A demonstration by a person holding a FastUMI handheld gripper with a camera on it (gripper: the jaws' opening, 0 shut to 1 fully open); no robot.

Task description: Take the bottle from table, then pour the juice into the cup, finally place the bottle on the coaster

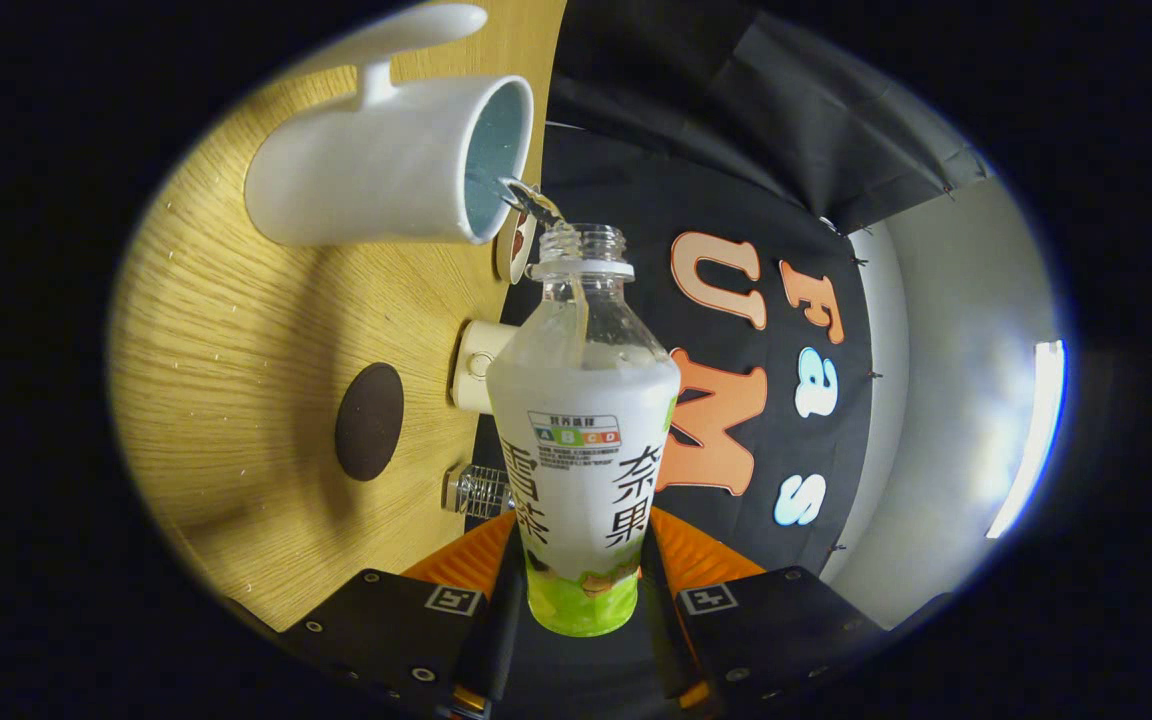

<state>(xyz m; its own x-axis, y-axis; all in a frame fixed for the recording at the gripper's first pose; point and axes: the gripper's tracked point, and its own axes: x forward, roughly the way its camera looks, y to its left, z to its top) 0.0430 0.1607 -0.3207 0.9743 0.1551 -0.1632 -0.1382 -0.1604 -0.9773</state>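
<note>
My gripper (581,590) is shut on the lower body of a clear plastic juice bottle (584,420) with a white and green label and no cap. The view is rolled sideways, so the bottle is tipped over. Its open neck (581,245) sits right at the rim of a white mug (391,165) with a pale blue inside, which stands on the wooden table (236,340). A thin stream of clear liquid (531,200) runs from the neck into the mug's mouth. A dark round coaster (369,421) lies on the table beside the bottle, apart from the mug.
A small white cup-like object (479,365), a ribbed clear glass (478,490) and a small round item (514,245) stand along the table's far edge behind the bottle. The booth's black cloth wall rises beyond that edge.
</note>
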